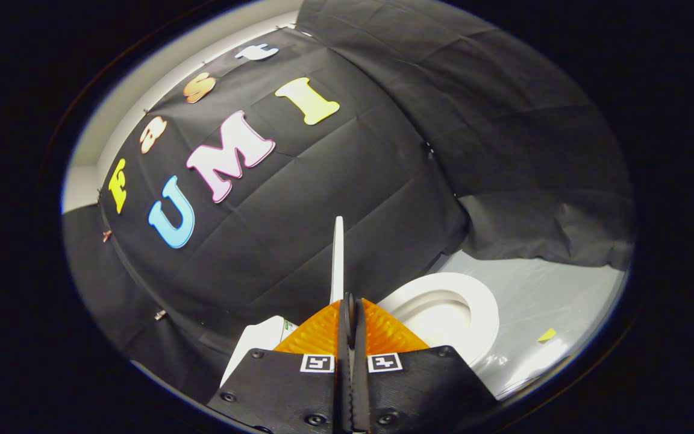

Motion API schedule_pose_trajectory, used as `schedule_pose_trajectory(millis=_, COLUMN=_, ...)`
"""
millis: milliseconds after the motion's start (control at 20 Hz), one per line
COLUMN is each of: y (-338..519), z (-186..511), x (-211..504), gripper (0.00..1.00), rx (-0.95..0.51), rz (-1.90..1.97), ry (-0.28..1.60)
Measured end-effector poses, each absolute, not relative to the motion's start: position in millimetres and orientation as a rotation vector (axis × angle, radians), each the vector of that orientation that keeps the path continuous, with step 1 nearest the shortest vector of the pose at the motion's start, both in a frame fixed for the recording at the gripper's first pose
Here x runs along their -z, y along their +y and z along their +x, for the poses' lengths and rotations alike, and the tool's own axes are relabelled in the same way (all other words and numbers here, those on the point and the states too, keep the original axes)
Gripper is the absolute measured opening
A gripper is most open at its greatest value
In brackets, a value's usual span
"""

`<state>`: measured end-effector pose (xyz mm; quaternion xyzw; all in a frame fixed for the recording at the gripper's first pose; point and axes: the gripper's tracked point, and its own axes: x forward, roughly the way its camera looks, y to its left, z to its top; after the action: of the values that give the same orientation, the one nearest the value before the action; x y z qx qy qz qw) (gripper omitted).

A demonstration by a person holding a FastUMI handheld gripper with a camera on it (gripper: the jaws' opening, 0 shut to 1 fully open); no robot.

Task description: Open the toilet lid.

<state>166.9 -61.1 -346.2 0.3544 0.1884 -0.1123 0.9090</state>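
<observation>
The white toilet lid (338, 253) stands raised and shows edge-on as a thin strip rising straight ahead of the fingers. My gripper (347, 299) is shut on the lid's lower part, with both fingers pressed against it. To the right of the fingers lies the white toilet seat (484, 313), uncovered, with the bowl's hollow (437, 316) showing inside it. The lid's hinge is hidden behind the fingers.
A white tank or base part (261, 342) sits just left of the fingers. The black cloth wall (335, 181) hangs close behind the lid and drapes to the right. A shiny grey floor (555, 289) spreads beyond the seat, with a small yellow scrap (546, 335) on it.
</observation>
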Motion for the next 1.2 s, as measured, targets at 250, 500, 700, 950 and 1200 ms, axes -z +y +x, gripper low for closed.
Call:
schedule_pose_trajectory(millis=250, y=-11.6, z=179.6, x=307.9, gripper=0.06, rx=0.188, rz=0.519, ry=0.377)
schedule_pose_trajectory(millis=500, y=50.5, z=184.1, x=277.1, gripper=0.06, rx=0.124, rz=0.328, ry=0.339)
schedule_pose_trajectory(millis=700, y=95.6, z=188.9, x=262.9, gripper=0.06, rx=0.083, rz=0.169, ry=0.322)
schedule_pose_trajectory(millis=950, y=145.7, z=195.8, x=250.4, gripper=0.06, rx=0.029, rz=0.105, ry=0.302)
schedule_pose_trajectory(millis=1200, y=186.2, z=195.5, x=244.2, gripper=0.06, rx=-0.017, rz=0.05, ry=0.294)
